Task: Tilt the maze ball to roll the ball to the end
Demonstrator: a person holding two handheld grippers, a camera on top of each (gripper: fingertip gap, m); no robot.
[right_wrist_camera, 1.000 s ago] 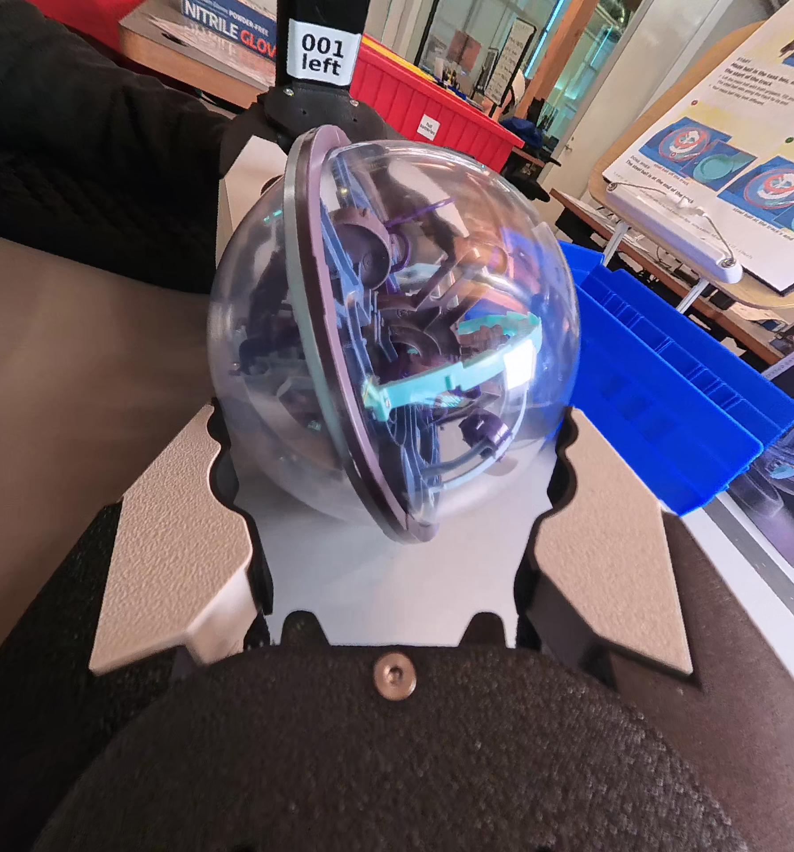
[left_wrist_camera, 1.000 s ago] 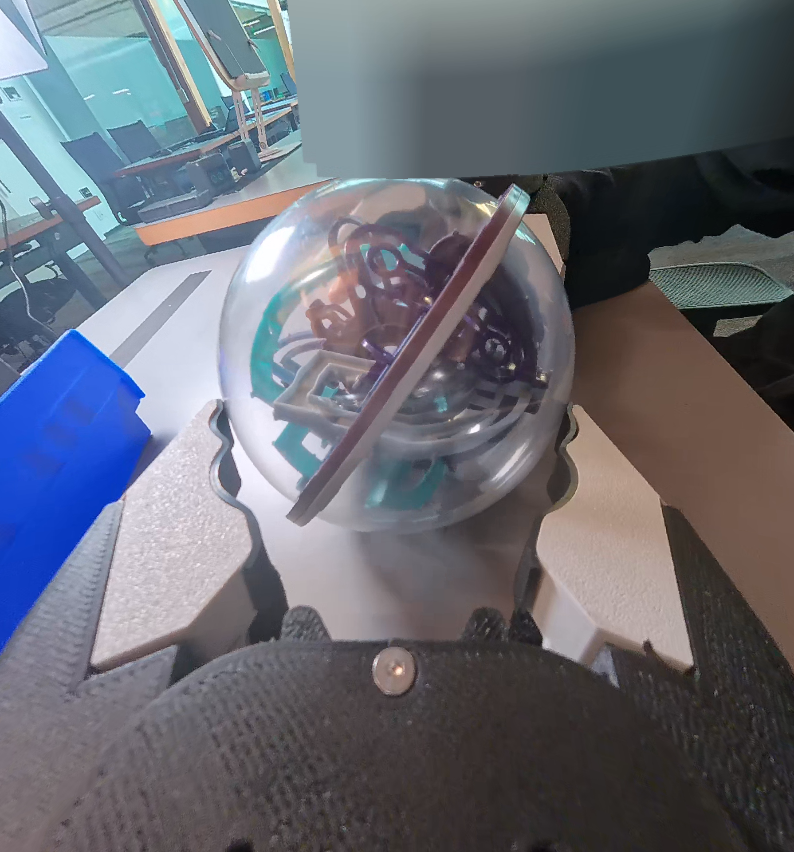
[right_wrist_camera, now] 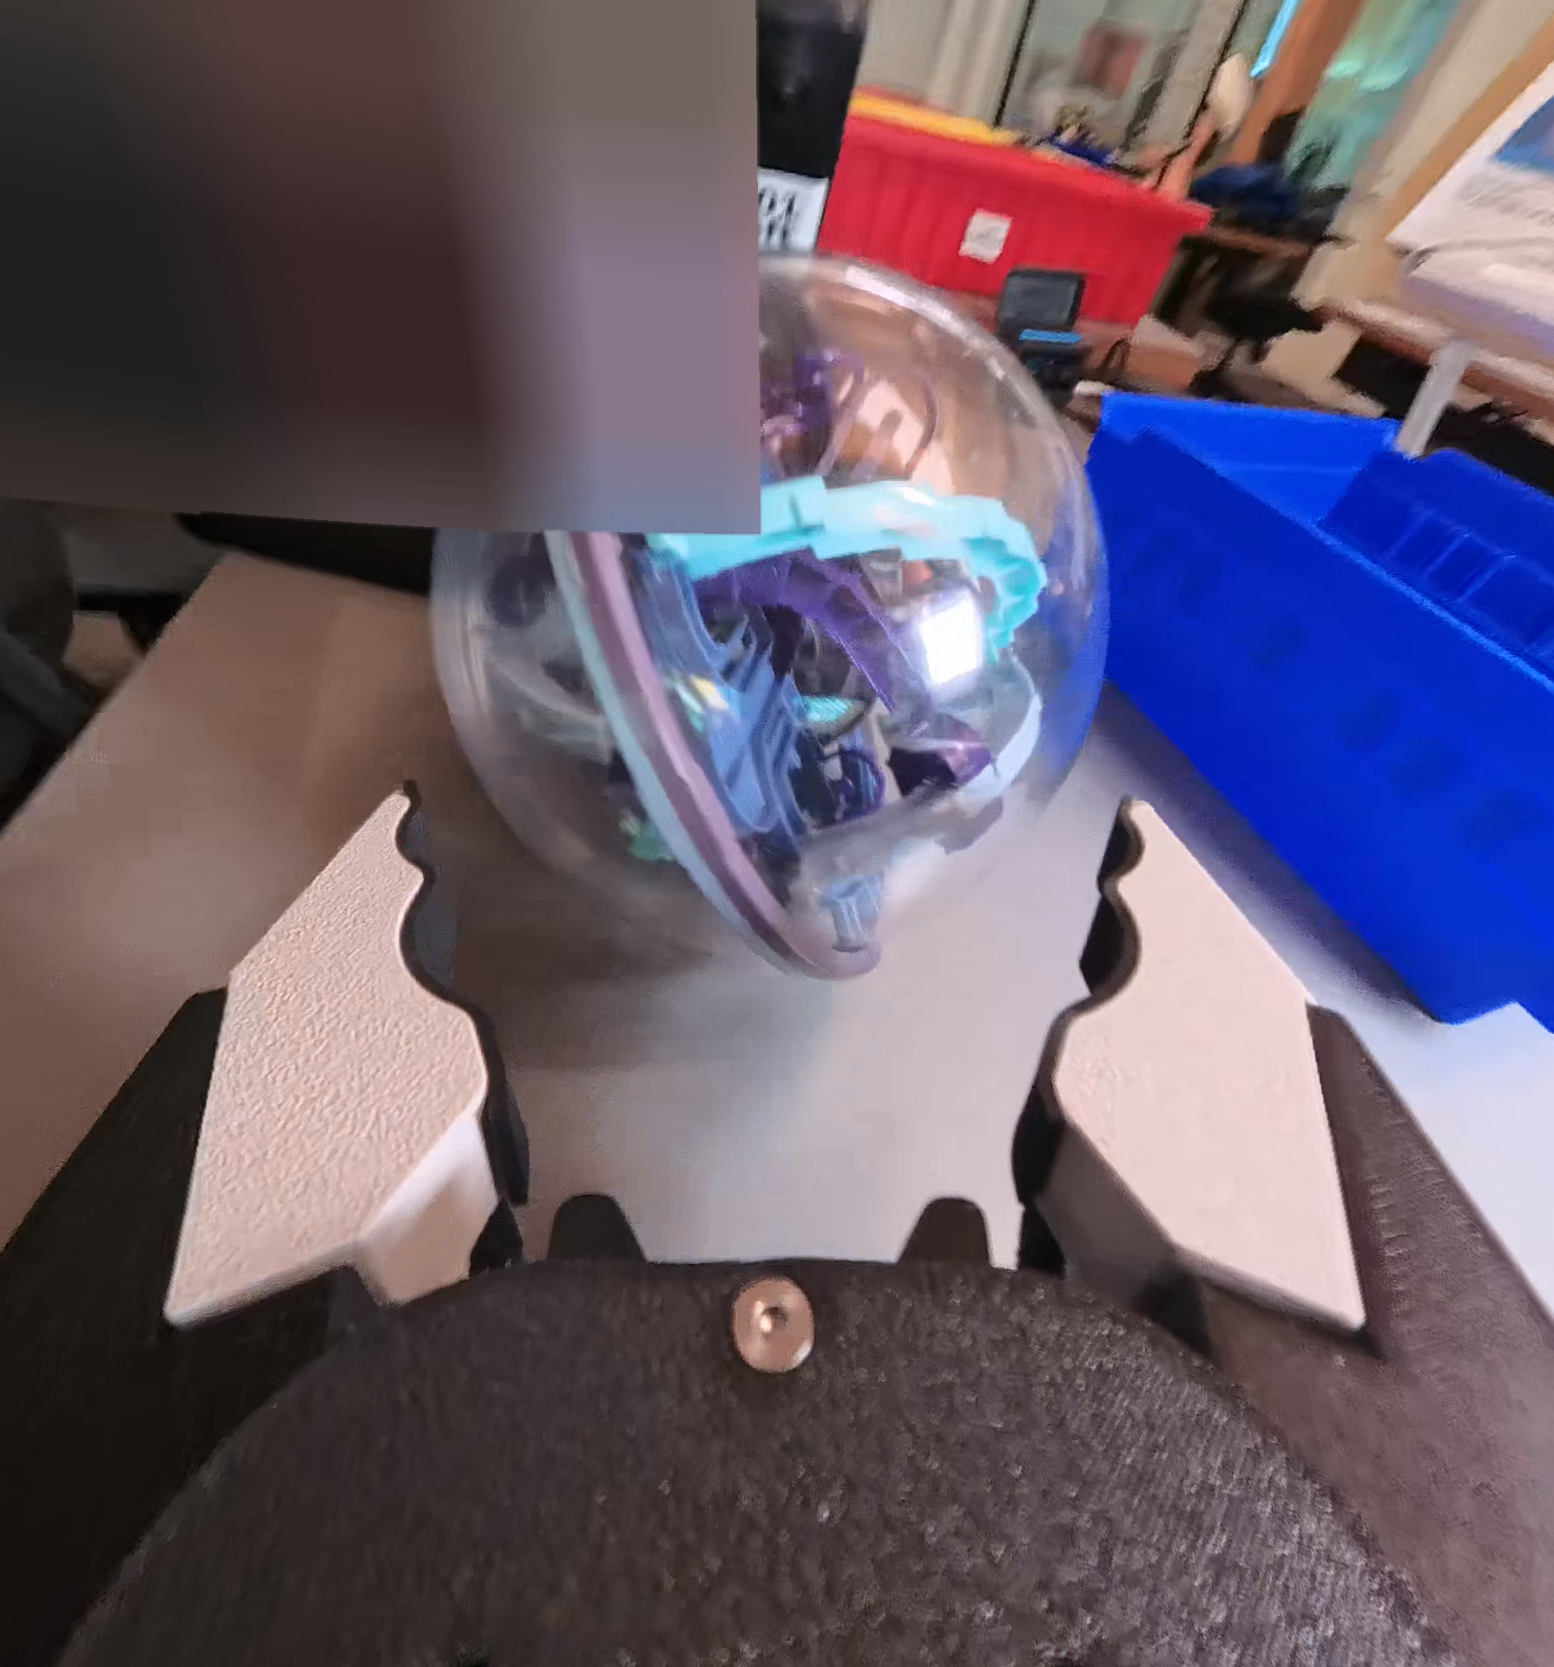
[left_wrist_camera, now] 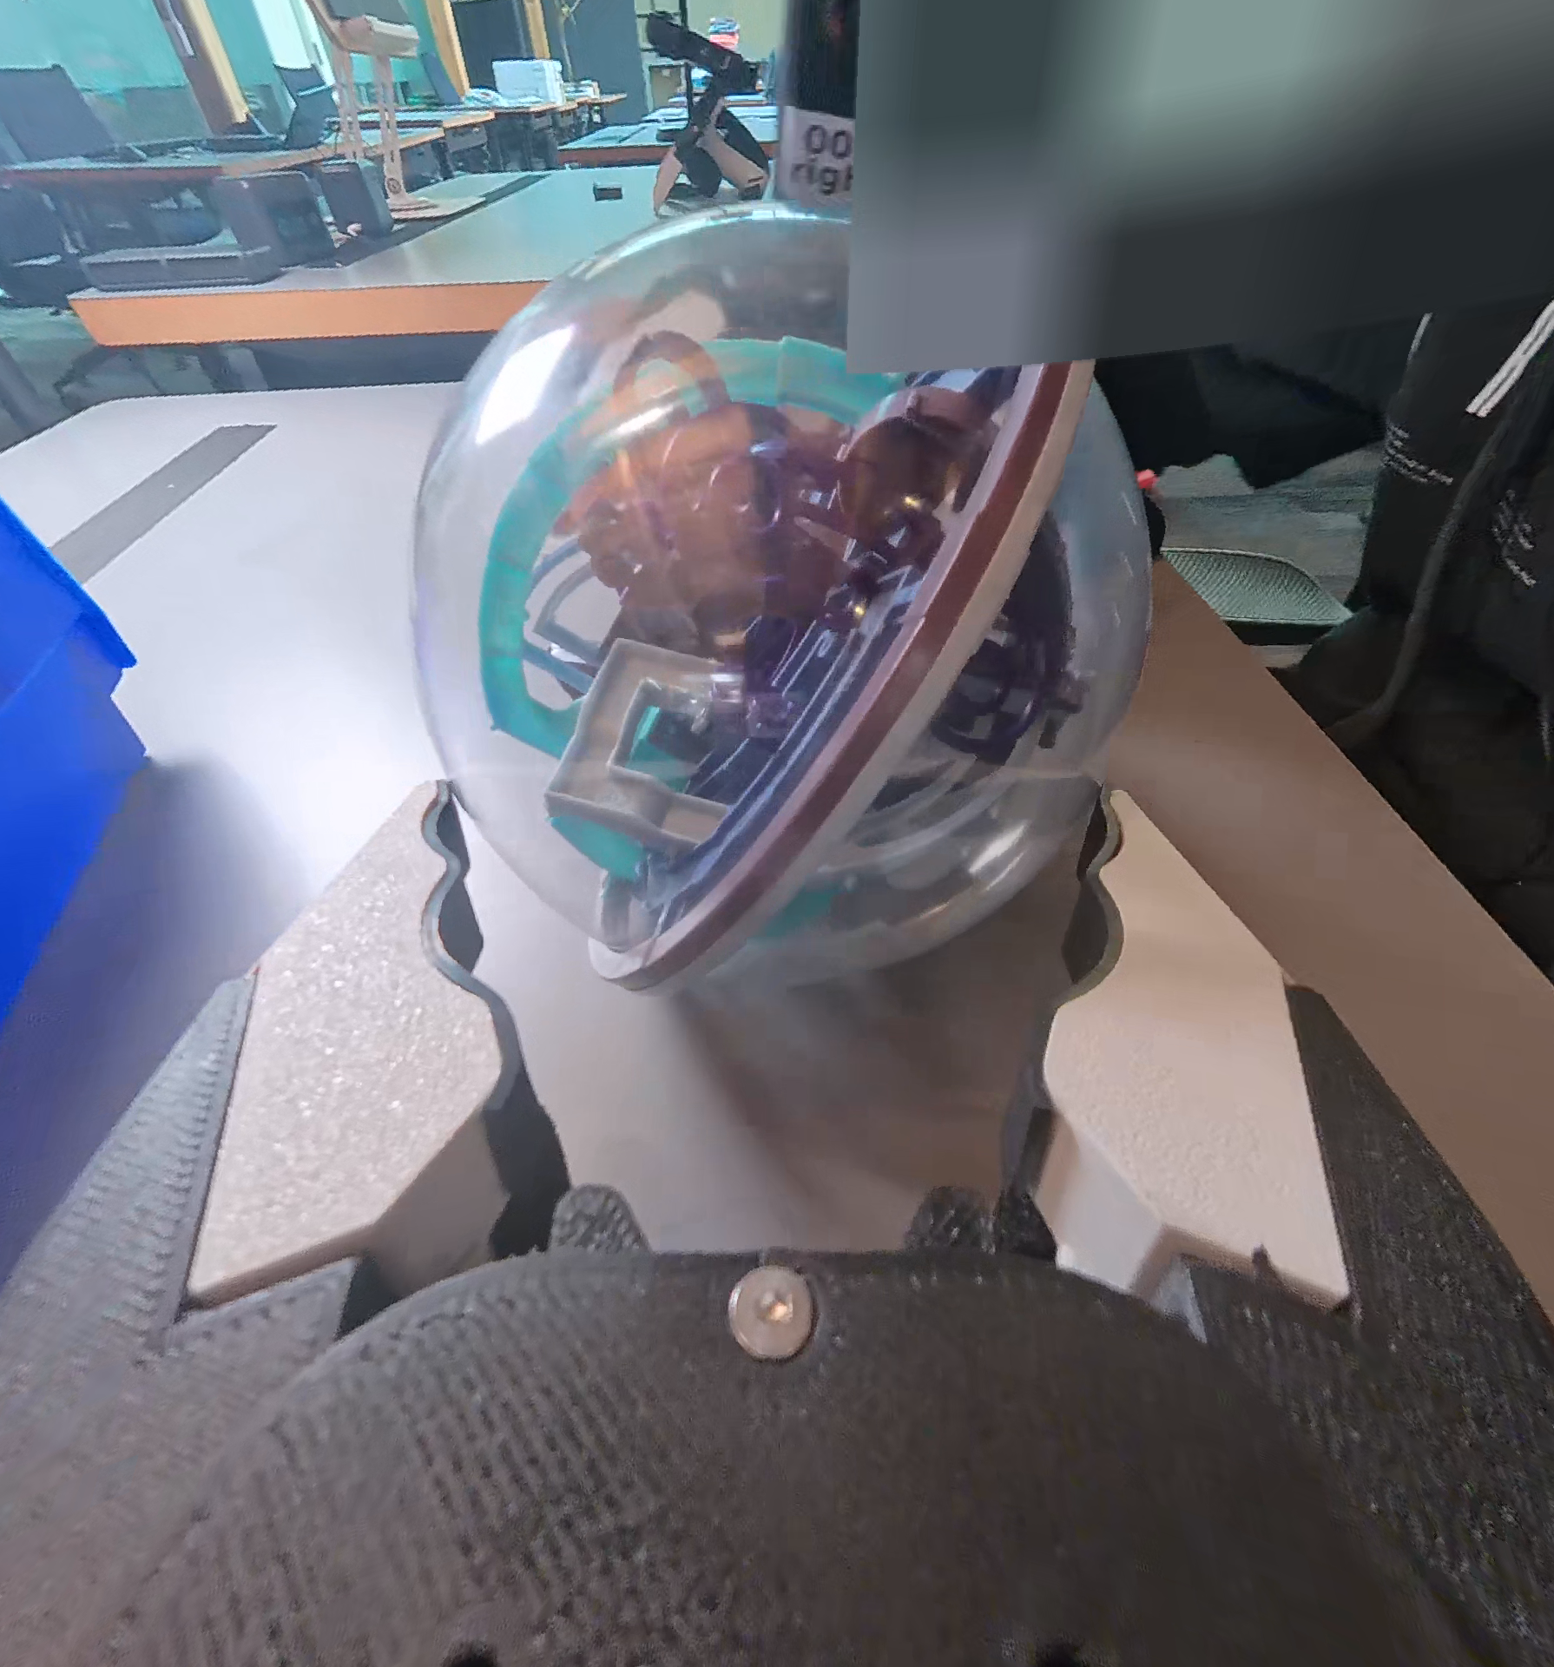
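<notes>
The maze ball is a clear sphere with a dark rim band and teal, purple, brown and grey tracks inside. In the left wrist view it sits between my left gripper's fingertips, and both pads press its sides just above the table. In the right wrist view the maze ball lies a little beyond my right gripper. Its fingertips stand apart from the sphere on both sides, so it is open. I cannot make out the small ball inside.
A blue bin stands left of the left gripper and shows at the right in the right wrist view. A red bin stands behind. A person's dark sleeve is at the table's right edge.
The maze ball has turned, so its rim band leans differently. The right gripper's pads, against the sphere before, now stand clear of it and farther back. The left gripper still holds it.
</notes>
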